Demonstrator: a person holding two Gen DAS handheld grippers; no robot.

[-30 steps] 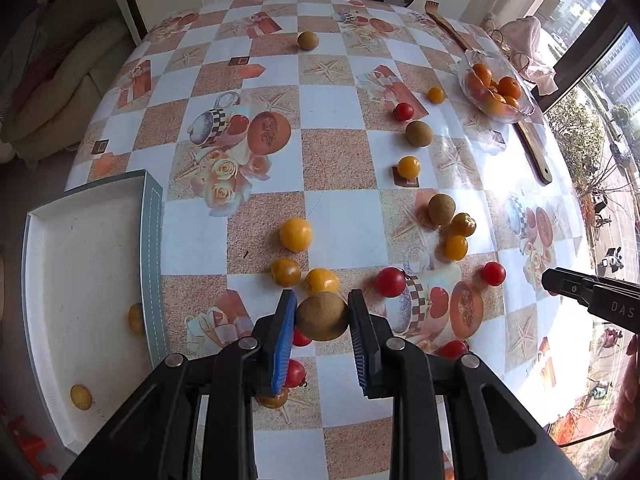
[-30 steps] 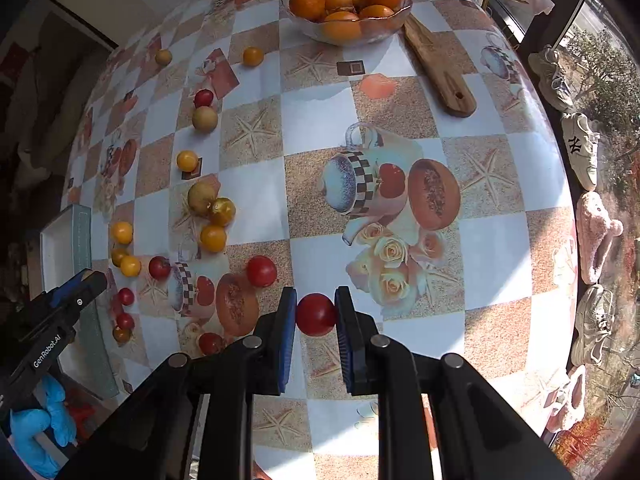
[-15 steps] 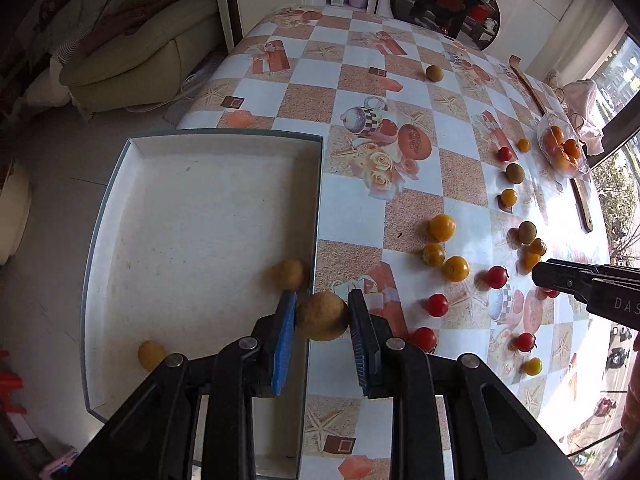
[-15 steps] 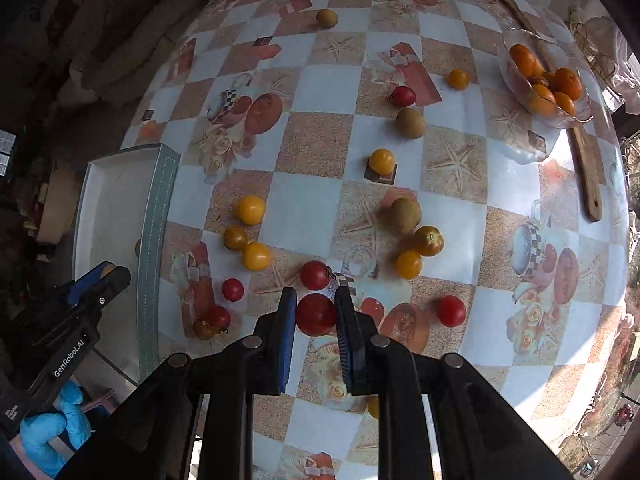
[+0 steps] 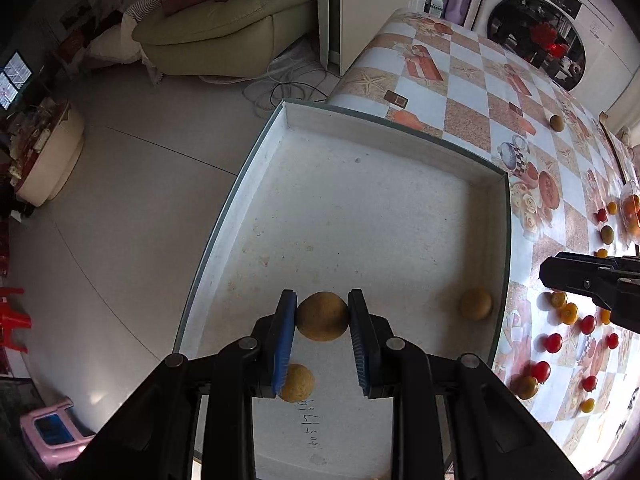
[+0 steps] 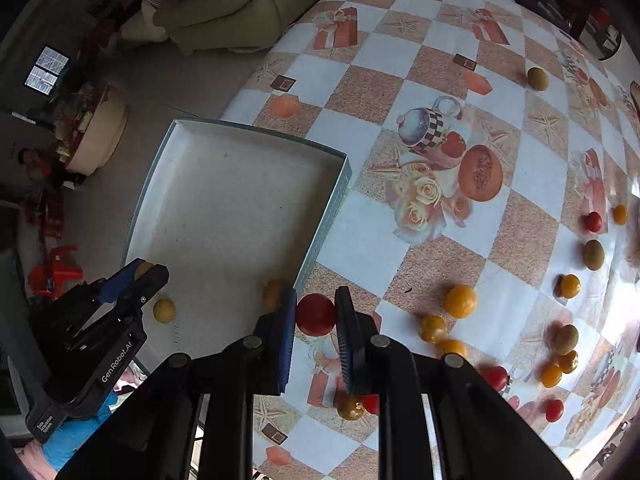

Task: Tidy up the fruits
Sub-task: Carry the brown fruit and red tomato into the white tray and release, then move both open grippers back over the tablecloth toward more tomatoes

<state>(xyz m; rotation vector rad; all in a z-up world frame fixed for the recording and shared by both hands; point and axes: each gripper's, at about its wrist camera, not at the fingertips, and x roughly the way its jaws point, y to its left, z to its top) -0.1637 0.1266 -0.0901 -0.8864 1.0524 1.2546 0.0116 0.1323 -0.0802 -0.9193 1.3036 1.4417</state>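
The left hand-held gripper (image 5: 322, 317) pinches a brown fruit (image 5: 322, 316) between its blue pads, held above the floor of the white tray (image 5: 360, 216). 2 more brownish fruits lie in the tray: one (image 5: 475, 303) near the right wall, another (image 5: 297, 382) partly hidden under the left finger. The tray sits at the edge of the table (image 6: 460, 64). The right hand-held gripper (image 6: 316, 314) clamps a red tomato (image 6: 316, 314) over the table, just beside the tray's right wall. Orange, red and brown fruits lie scattered on the checkered cloth to the right, among them an orange fruit (image 6: 461, 300) and a far brown one (image 6: 537, 78).
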